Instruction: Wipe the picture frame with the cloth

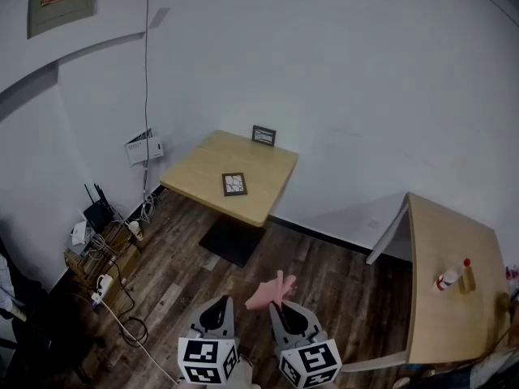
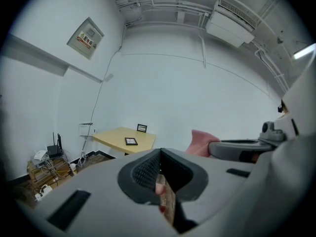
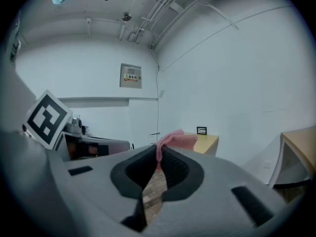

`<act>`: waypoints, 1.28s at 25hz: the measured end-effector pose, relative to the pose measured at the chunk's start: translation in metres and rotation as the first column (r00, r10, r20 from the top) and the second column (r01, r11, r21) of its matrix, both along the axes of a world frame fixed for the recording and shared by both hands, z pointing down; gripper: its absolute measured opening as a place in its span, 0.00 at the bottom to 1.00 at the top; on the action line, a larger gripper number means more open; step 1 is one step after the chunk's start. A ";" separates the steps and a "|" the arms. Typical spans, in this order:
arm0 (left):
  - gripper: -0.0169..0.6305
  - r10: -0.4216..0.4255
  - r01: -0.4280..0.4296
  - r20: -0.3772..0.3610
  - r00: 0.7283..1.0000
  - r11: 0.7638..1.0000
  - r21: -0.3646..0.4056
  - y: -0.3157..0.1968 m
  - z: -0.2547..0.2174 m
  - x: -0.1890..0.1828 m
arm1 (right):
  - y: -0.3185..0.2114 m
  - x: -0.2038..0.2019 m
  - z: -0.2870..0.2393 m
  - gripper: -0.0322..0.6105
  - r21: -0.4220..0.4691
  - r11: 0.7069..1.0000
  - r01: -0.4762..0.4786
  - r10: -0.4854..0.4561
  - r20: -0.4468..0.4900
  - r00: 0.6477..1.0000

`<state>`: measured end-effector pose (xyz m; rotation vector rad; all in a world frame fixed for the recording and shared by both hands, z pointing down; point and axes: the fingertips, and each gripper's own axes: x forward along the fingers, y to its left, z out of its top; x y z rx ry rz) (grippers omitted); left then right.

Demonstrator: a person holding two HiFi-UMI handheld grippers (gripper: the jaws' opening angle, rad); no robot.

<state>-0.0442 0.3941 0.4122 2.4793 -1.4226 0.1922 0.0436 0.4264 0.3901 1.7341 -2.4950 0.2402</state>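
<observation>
Far ahead on a wooden table [image 1: 203, 164] a small dark picture frame [image 1: 234, 184] lies flat, and a second frame [image 1: 263, 135] stands against the wall. Both also show in the left gripper view, the flat frame [image 2: 131, 141] and the standing frame [image 2: 142, 128]. My right gripper [image 1: 280, 303] is shut on a pink cloth [image 1: 272, 292], which sticks up from the jaw tips [image 3: 173, 138]. My left gripper [image 1: 217, 306] is shut with nothing in it [image 2: 159, 156]. Both grippers hang side by side over the floor, well short of the table.
A second wooden table [image 1: 438, 314] stands at the right with a bottle [image 1: 448, 279] on it. Routers, cables and a power strip [image 1: 101, 250] lie by the left wall. Dark wood flooring [image 1: 324, 282] stretches between me and the frame table.
</observation>
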 end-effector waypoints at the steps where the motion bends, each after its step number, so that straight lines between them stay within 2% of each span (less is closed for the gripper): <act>1: 0.03 0.005 -0.005 0.000 1.000 1.000 -0.004 -0.008 0.003 -0.001 | -0.007 -0.001 0.000 0.07 0.002 1.000 0.000 0.000 -0.001 1.000; 5: 0.03 0.017 -0.017 -0.002 1.000 0.999 -0.037 -0.050 0.015 -0.002 | -0.045 0.005 0.000 0.07 0.011 0.999 -0.036 0.036 0.012 0.999; 11: 0.03 0.033 -0.033 0.009 0.999 0.999 -0.033 -0.127 0.018 -0.005 | -0.121 0.007 0.007 0.07 -0.006 0.998 -0.067 0.067 0.023 0.997; 15: 0.03 0.061 -0.060 0.016 0.998 0.998 -0.034 -0.173 0.016 -0.010 | -0.173 -0.003 0.005 0.07 -0.027 0.997 -0.065 0.066 0.012 0.998; 25: 0.03 0.082 -0.082 0.005 0.997 0.996 -0.043 -0.294 0.017 -0.025 | -0.296 -0.018 -0.004 0.07 0.005 0.996 -0.091 0.091 0.018 0.996; 32: 0.03 0.098 -0.097 0.011 0.995 0.993 -0.067 -0.358 0.030 -0.033 | -0.363 -0.026 0.004 0.07 -0.001 0.995 -0.104 0.104 0.026 0.994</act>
